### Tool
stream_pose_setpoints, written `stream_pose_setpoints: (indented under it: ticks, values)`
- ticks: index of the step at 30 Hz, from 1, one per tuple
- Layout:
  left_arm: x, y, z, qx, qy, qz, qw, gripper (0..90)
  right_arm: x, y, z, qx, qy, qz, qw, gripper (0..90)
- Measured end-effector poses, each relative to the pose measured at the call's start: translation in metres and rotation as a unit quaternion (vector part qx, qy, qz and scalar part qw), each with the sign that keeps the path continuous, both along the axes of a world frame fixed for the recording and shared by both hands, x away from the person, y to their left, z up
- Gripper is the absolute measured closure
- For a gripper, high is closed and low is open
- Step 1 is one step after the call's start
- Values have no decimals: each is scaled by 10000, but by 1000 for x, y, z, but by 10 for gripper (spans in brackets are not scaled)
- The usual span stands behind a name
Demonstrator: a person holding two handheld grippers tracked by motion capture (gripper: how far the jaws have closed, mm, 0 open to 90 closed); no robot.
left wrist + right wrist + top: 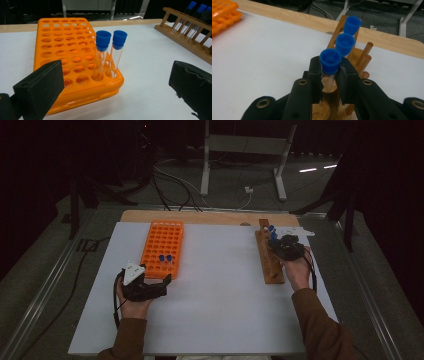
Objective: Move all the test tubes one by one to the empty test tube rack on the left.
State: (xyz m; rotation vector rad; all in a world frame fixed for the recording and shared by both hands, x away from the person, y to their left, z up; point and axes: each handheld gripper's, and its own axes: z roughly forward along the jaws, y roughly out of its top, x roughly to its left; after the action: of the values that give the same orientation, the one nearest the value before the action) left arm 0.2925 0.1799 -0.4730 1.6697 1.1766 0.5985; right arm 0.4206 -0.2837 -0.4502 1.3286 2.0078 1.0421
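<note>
Dark floor, loose cables and a metal stand frame lie behind the table (215,285), whose white top carries 2 racks well apart.

At the left, the left tool (150,287) rests on the table in the person's left hand (131,306), just beside the near end of the orange rack (162,247). Its jaws stand wide apart with nothing between them, as the left gripper view shows, pointed at the rack's near corner. 2 blue-capped tubes (107,56) stand upright in neighbouring holes of that corner, probably set there so each one is easy to reach from the person's side. The tool seems to wait there, ready to steady the rack or receive a tube.

At the right, the wooden rack (268,257) runs away from the person along the table's edge. The right tool (329,75) is closed on the nearest tube (330,62), its pads pressing the glass just under the blue cap, so the cap's rim would stop it slipping through. That tube is seated in its hole, and 2 more capped tubes (348,35) stand in line behind it. Gripping high and from the near end keeps the jaws clear of those neighbours, and a straight lift looks like the next move.
</note>
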Motion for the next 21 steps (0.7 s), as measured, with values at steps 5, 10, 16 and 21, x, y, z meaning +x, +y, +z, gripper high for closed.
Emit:
stream_pose_setpoints:
  ticks: [5, 10, 16, 21]
  values:
    - [0, 0, 0, -2, -3, 7, 10000, 8, 1, 2, -5, 2, 34, -63, 10000, 768]
    - [0, 2, 0, -22, -9, 24, 10000, 8, 1, 2, -5, 45, 43, -77, 10000, 771]
    - [0, 2, 0, -42, -4, 18, 10000, 8, -3, -3, 1, 192, -34, -108, 9998, 772]
    - [0, 3, 0, -59, 7, 30, 10000, 8, -8, -7, 8, 245, -122, -100, 9996, 772]
